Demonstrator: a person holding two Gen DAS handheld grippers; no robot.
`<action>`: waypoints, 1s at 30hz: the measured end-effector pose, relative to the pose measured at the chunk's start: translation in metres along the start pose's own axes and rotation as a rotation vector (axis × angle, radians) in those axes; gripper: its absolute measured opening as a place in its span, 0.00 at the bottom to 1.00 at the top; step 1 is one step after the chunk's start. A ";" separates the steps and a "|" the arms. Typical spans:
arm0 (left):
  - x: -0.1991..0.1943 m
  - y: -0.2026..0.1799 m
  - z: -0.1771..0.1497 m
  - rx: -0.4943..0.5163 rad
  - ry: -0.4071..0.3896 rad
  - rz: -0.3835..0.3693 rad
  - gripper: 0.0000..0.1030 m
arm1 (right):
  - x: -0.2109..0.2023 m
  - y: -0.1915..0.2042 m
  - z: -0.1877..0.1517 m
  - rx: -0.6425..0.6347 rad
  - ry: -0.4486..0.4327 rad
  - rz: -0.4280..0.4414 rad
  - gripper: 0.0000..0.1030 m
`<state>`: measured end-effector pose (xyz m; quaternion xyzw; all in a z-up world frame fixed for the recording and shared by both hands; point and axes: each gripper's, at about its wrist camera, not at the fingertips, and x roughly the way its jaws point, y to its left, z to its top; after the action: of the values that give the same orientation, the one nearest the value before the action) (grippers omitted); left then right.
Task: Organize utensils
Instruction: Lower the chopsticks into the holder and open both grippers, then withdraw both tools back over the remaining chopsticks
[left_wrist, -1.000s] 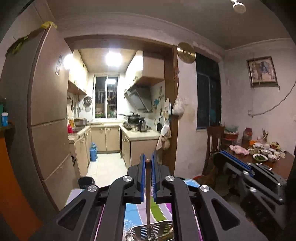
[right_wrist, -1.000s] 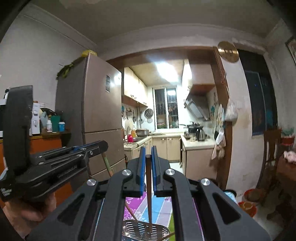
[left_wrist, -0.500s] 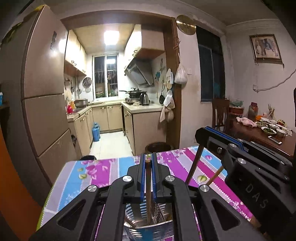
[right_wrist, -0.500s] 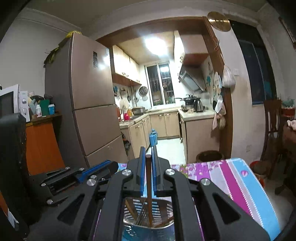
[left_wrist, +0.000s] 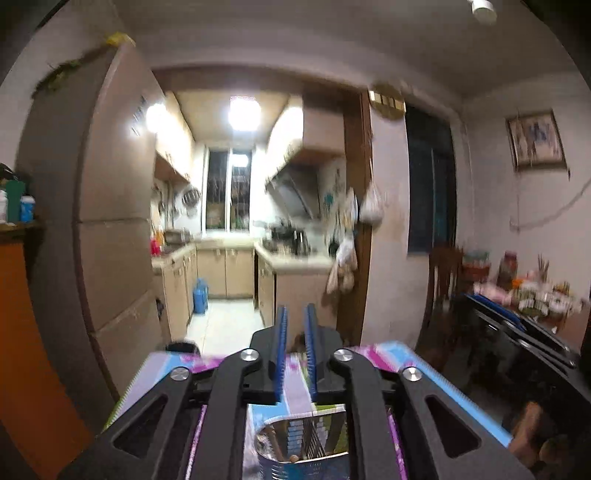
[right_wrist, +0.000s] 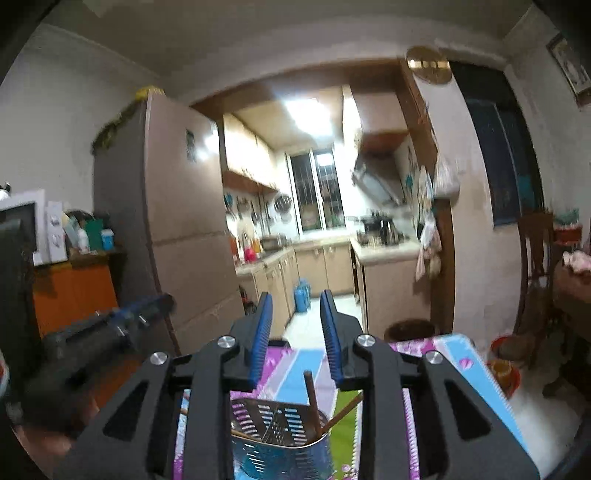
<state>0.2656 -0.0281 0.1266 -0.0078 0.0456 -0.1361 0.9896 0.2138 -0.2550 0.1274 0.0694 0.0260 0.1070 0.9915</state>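
Chopsticks (right_wrist: 312, 398) have gone into the perforated metal utensil holder (right_wrist: 280, 439), and that looks like the step being finished at this moment: dropping them off. The holder stands on the tabletop (right_wrist: 476, 373), on its striped purple, blue and green cloth, right under both tools.

The right gripper (right_wrist: 295, 332) sits just above the holder with its blue-padded jaws parted; they have just been opening, and nothing is between them. One dark stick stands nearly upright in the holder below that gap, another leans off to the right rim, and at least one more lies low across the inside. The left gripper (left_wrist: 295, 347) is likewise slackened, its jaws having just opened a little, with only cloth and the holder's rim (left_wrist: 303, 439) showing through the narrow gap. From its side I can make out a small rounded stick end inside the holder, though blur hides the rest. Neither tool is holding anything.

As I judge it, the next move calls for lifting both tools straight up and clear without snagging the upright stick, then looking for whatever utensils remain loose. None are visible on the cloth from here, so I cannot say how many are left. The holder is light and tall; a knock from a jaw could tip it.
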 end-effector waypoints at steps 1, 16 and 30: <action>-0.015 0.003 0.007 -0.004 -0.029 0.009 0.27 | -0.026 -0.002 0.006 -0.016 -0.032 0.004 0.26; -0.254 0.082 -0.091 -0.008 0.032 0.181 0.95 | -0.274 -0.067 -0.084 0.122 -0.019 -0.306 0.95; -0.312 0.061 -0.240 0.062 0.283 0.424 0.88 | -0.292 -0.051 -0.202 0.015 0.289 -0.390 0.90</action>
<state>-0.0391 0.1143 -0.0862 0.0516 0.1801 0.0731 0.9796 -0.0742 -0.3410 -0.0692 0.0542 0.1814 -0.0781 0.9788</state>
